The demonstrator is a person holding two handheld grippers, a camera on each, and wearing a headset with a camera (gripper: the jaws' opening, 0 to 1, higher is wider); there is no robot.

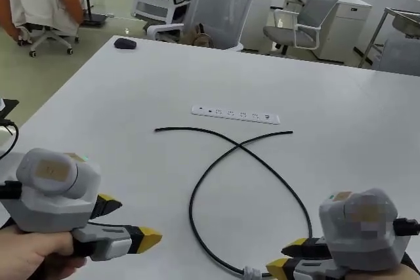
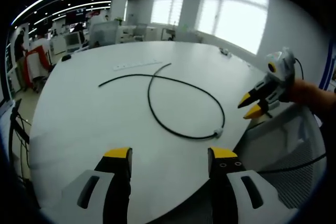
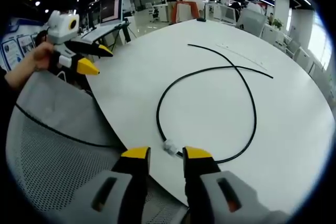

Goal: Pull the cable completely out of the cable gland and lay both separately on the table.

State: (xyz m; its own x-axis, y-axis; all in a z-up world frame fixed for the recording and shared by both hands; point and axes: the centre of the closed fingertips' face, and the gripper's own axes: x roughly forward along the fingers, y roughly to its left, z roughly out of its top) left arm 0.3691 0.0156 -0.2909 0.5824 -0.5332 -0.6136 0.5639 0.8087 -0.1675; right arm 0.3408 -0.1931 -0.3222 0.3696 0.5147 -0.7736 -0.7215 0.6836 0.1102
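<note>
Right tool (image 3: 167, 153), narrowly parted and empty, hovers by the cable gland (image 3: 169, 147), seemingly to grip it; left tool (image 2: 170, 153) gapes wide, empty

Cable gland (image 1: 251, 271) too small for detail; left hand (image 1: 29, 257) cut off by bottom edge.

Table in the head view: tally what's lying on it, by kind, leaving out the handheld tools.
Black cable: 1
Cable gland, still on the cable: 1
Power strip: 1
Small dark object at the far edge, too distant to identify: 1
Total: 4
</note>
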